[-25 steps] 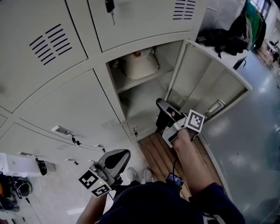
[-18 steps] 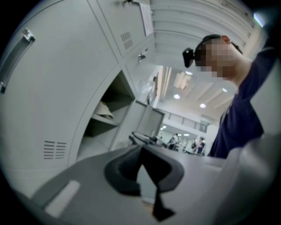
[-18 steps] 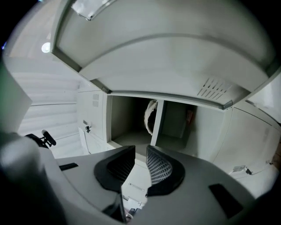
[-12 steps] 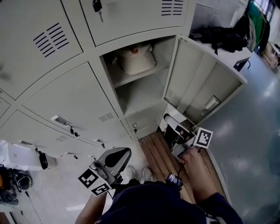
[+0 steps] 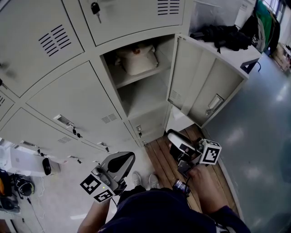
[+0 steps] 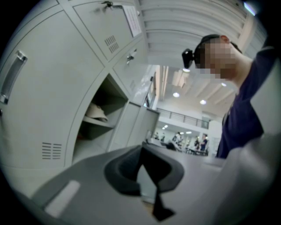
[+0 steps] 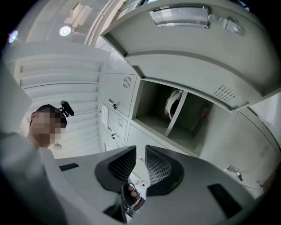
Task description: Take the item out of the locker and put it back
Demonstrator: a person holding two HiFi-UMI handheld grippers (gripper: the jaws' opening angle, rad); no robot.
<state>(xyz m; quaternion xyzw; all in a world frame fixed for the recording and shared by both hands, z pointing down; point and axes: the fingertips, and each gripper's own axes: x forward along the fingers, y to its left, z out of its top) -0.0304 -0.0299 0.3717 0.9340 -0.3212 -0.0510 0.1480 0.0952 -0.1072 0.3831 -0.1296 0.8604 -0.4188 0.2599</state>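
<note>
The open locker has a shelf, and a white lumpy item lies on it; the compartment under the shelf looks bare. This item also shows in the left gripper view and the right gripper view. My right gripper hangs below and in front of the locker, beside the open door. Its jaws have just been closing and stand a narrow gap apart with nothing between them. My left gripper is low at the left, well away from the locker, with its tips together and empty.
Closed locker doors surround the open one, one with a key in its lock. A wooden slat platform lies at the locker's foot. Dark bags sit beyond the door. Small gear lies on the floor at the left.
My right gripper has drawn back from the locker's mouth, down towards me, and its jaws have narrowed. The left gripper has barely shifted.
</note>
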